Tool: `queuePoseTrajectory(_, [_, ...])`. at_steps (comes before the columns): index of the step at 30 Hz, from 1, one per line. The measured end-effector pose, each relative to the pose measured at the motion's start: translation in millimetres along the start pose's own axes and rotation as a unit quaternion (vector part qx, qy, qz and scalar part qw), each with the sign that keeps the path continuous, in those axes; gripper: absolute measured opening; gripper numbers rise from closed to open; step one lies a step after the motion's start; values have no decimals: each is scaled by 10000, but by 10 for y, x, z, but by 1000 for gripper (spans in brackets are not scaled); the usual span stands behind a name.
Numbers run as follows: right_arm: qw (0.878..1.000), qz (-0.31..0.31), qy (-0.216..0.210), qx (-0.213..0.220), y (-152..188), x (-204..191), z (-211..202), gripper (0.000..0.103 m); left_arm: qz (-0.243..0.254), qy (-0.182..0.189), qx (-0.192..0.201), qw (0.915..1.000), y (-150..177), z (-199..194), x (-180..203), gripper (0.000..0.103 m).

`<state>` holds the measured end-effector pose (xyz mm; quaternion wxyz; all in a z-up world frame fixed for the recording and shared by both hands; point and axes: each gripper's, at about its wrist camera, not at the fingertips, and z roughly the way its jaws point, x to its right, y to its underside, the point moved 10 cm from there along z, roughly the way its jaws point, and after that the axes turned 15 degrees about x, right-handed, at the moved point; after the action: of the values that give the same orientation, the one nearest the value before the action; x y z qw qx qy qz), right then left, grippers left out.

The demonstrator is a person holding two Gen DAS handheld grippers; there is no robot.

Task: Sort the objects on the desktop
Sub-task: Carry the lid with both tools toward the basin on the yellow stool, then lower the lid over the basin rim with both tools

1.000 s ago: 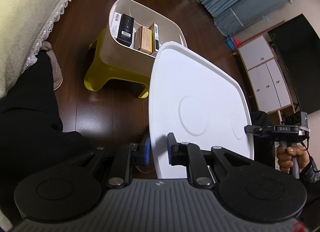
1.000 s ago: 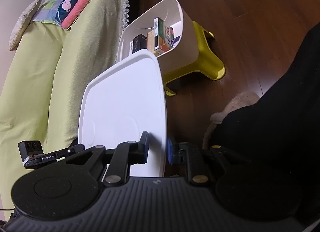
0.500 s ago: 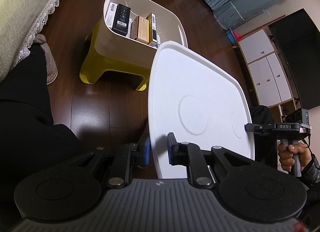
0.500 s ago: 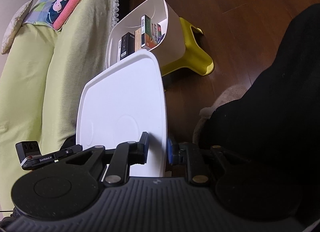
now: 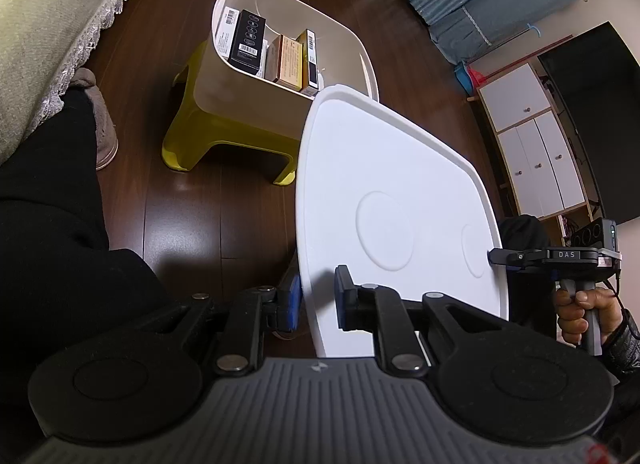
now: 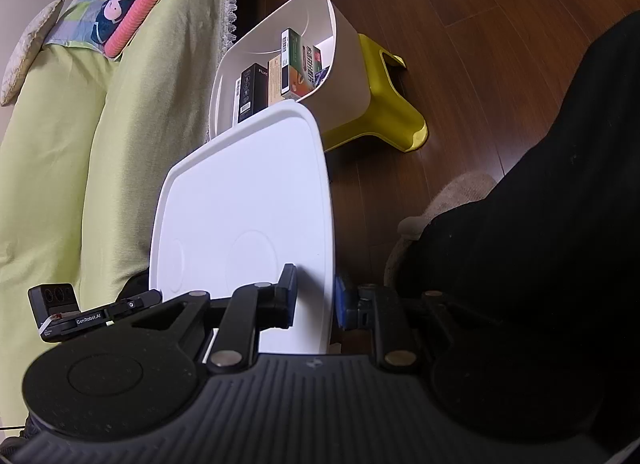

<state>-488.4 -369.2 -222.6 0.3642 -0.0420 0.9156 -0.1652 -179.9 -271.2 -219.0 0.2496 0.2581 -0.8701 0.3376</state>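
Note:
A flat white lid (image 5: 384, 184) with two round embossed circles is held in the air between both grippers. My left gripper (image 5: 318, 302) is shut on its left rim; my right gripper (image 6: 314, 298) is shut on its right rim (image 6: 326, 232). The right gripper's body (image 5: 560, 258) and the hand holding it show at the lid's far side in the left wrist view. Beyond the lid's far end stands an open white bin (image 5: 340, 44) on a yellow stool (image 5: 192, 136), holding several upright boxes (image 5: 248, 42). The same bin (image 6: 344, 48) and boxes (image 6: 296, 64) appear in the right wrist view.
Dark wood floor (image 5: 168, 200) surrounds the stool. A green sofa (image 6: 60, 152) with folded blankets lies along one side. A person's dark-clad legs (image 5: 48, 232) and slipper (image 5: 102, 120) are close by. White cabinets (image 5: 536, 144), a dark screen and blue curtains stand across the room.
Both grippers have carried the lid forward, so the bin and stool now sit nearer its far edge. The grips on both rims are unchanged.

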Motion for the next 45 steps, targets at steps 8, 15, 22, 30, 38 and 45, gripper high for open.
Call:
queuePoseTrajectory(8, [10000, -1, 4, 0, 2, -9, 13, 17, 1, -12, -5, 10000, 0, 10, -11, 18])
queuePoseTrajectory(15, [10000, -20, -1, 19, -33, -20, 30, 17, 35, -9, 44, 10000, -48, 25, -15, 18])
queuePoseTrajectory(22, [9999, -129, -55, 96, -161, -100, 102, 17, 24, -25, 103, 9999, -144, 38, -51, 18])
queuePoseTrajectory(30, [9997, -134, -111, 171, -377, -145, 258, 17, 82, -6, 239, 9997, -375, 121, -74, 18])
queuePoseTrajectory(38, [9992, -254, -189, 250, -688, -260, 492, 17, 154, -31, 423, 9990, -705, 245, -151, 18])
queuePoseTrajectory(45, [9988, -328, -205, 301, -906, -312, 660, 18, 163, -46, 498, 9986, -893, 365, -210, 19])
